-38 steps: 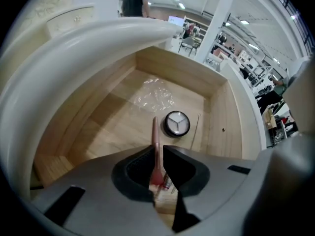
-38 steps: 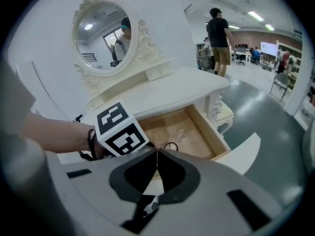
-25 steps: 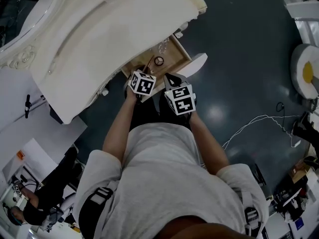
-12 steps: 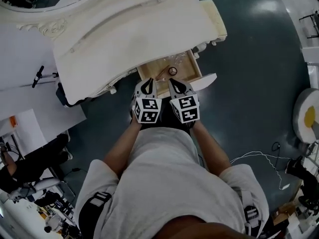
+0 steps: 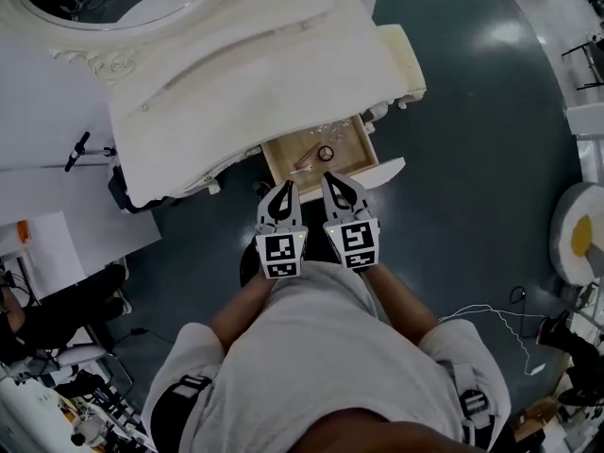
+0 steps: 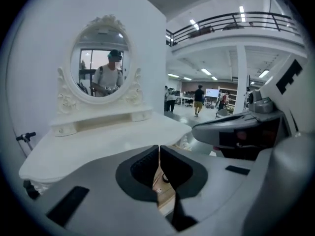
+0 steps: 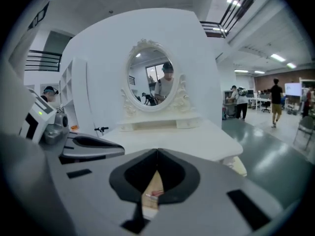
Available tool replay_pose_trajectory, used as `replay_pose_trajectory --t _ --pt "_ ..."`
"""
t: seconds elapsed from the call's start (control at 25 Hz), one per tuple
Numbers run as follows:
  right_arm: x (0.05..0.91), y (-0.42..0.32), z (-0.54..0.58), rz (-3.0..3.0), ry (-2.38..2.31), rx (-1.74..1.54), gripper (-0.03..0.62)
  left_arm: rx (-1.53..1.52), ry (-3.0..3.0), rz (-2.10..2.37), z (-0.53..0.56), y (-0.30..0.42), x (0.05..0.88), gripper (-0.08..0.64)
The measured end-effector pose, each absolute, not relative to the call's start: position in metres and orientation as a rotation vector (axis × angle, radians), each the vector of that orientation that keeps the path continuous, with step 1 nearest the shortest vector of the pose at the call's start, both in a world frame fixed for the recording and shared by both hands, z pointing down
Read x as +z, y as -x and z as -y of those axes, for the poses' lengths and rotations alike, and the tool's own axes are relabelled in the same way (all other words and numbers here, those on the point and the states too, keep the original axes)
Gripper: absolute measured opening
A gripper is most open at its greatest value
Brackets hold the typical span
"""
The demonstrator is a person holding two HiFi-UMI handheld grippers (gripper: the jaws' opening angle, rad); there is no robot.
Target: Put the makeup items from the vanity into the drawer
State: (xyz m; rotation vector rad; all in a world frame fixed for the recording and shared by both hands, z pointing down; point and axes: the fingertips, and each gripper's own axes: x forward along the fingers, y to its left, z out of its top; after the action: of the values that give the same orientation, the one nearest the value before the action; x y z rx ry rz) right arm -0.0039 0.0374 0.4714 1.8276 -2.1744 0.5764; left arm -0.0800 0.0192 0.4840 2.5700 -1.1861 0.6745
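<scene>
The white vanity [image 5: 245,74] has its wooden drawer [image 5: 369,145] pulled open in the head view. Inside lie a black ring-shaped item [image 5: 326,153], a thin pinkish stick [image 5: 303,166] and some clear pieces [image 5: 326,126]. My left gripper [image 5: 286,186] and right gripper [image 5: 329,176] hover side by side just in front of the drawer, both pointing at it. In the left gripper view the left gripper [image 6: 159,152] is shut with nothing between its pads. In the right gripper view the right gripper [image 7: 157,154] is likewise shut and empty. The vanity top [image 6: 108,141] looks bare.
An oval mirror [image 6: 101,65] stands at the back of the vanity. A white table [image 5: 47,187] adjoins it on the left, where a person [image 5: 38,319] sits. A white cable [image 5: 491,314] lies on the dark floor at the right, near a round white-and-yellow object [image 5: 580,239].
Both grippers have lifted away from the drawer's front edge and drawn back toward my body. The left gripper has rolled upright. The drawer's contents have not moved.
</scene>
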Motion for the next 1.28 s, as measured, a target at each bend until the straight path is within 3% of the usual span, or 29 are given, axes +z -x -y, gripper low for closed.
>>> replay_pose_trajectory --t 1.28 --pt "0.405 0.063 -0.101 1.964 -2.151 0.383 0.015 0.489 -2.814 0.941 -0.064 0.125 0.415 0.015"
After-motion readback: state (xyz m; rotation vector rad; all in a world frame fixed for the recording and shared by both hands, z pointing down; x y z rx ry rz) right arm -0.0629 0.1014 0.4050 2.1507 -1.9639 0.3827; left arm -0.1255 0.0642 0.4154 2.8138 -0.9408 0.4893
